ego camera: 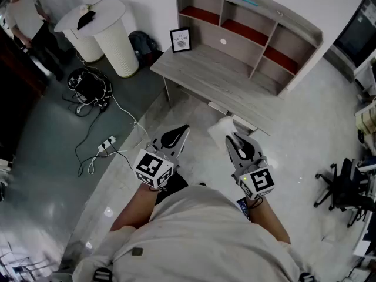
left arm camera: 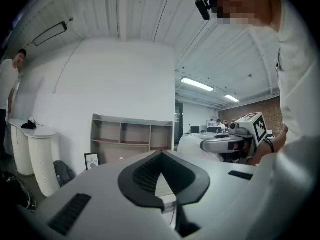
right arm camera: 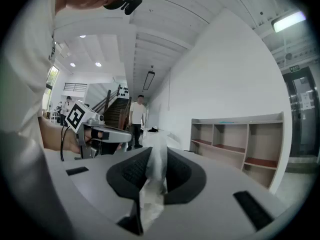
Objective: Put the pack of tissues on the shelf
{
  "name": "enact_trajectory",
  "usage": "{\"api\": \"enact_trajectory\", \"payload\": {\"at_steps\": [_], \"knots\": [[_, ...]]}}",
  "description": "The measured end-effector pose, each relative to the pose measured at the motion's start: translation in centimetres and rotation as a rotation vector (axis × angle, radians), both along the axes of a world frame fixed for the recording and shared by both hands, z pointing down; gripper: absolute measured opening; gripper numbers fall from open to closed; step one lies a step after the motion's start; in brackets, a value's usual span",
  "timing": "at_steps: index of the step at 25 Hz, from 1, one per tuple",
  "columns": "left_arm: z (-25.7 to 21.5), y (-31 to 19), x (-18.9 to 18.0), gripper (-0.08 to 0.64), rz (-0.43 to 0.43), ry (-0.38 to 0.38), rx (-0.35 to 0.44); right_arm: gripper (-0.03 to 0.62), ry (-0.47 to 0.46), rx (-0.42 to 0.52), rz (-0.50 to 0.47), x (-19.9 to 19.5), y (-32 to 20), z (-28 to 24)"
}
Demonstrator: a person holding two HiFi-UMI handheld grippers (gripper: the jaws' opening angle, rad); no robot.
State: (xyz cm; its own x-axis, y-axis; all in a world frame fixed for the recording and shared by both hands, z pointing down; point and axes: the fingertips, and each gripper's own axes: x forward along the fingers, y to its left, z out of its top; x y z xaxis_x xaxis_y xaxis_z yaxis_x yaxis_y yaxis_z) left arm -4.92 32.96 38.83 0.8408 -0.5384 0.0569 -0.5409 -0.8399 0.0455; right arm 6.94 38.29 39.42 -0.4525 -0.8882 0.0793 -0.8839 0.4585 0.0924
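the only word that reads is "nature", in capitals on the white card of a small black-framed picture (ego camera: 180,40) standing on the bench (ego camera: 217,78), just left of the shelf (ego camera: 294,17). a finer line above that word is too small to read. the cubes on the left hand-held gripper (ego camera: 183,129) and the right hand-held gripper (ego camera: 230,138) bear black-and-white square block-pattern markers.

Right tongs (ego camera: 231,137) grip tissue pack (ego camera: 220,128) before shelf unit (ego camera: 247,46); left tongs (ego camera: 182,130) alongside
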Motion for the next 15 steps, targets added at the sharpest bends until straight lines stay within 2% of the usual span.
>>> {"api": "enact_trajectory", "payload": {"at_steps": [15], "knots": [[-0.1,-1.9,-1.3,0.014,-0.003,-0.001,0.002,0.071,-0.011,-0.010,-0.017,-1.5,-2.3,0.4]]}}
